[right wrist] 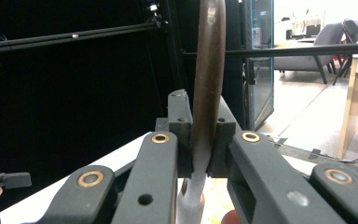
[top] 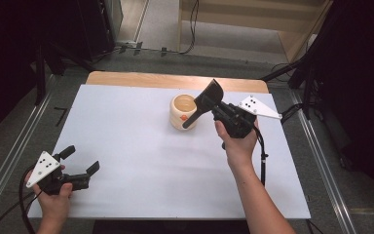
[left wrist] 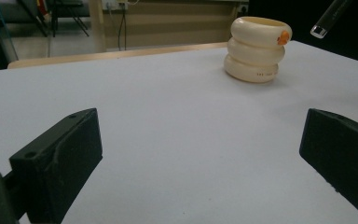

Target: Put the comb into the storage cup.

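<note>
Spatula [top: 205,101]: pinched in your right gripper [top: 222,111], held tilted, handle end over cup [top: 183,111] rim. Left to right: your left gripper [top: 82,165] rests near table [top: 141,161] front-left corner, jaws spread wide, nothing between. Wide bare surface between it and cup. Cup upright, right of centre, toward far edge.
</note>
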